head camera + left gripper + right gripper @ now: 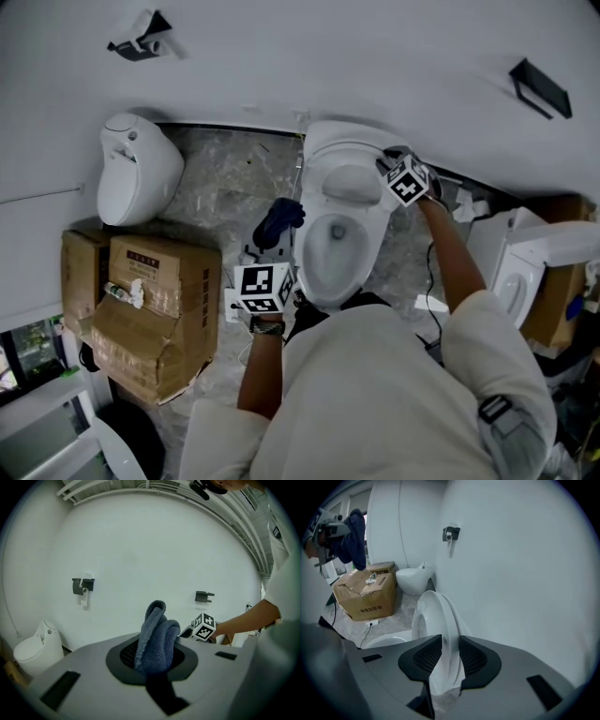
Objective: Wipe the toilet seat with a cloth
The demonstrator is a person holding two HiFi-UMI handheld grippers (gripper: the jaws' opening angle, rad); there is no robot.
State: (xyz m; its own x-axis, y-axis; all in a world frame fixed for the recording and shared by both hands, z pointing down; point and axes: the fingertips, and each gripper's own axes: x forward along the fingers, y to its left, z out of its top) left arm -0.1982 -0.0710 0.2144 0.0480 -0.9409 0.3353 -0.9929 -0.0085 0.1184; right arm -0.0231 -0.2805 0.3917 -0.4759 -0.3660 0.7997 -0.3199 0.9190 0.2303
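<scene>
- Cardboard box (pixel 155 300): printed label, too small to read.
- Left tongs (pixel 156 657): clenched on the bunched blue cloth (pixel 157 630), which is held beside the bowl (pixel 314 277) and not touching the seat.
- Right tongs (pixel 446 656): clamped on the edge of the raised toilet seat (pixel 433 616).
- Risk: the smooth seat could slip from the pads and slam onto the bowl.
- Risk: the loosely bunched cloth could drop.

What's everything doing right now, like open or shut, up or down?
toilet seat, lifted upright
cloth, bunched up, held
left gripper, shut on the cloth
right gripper, shut on the toilet seat's edge
cardboard box, dented, flaps partly open
</scene>
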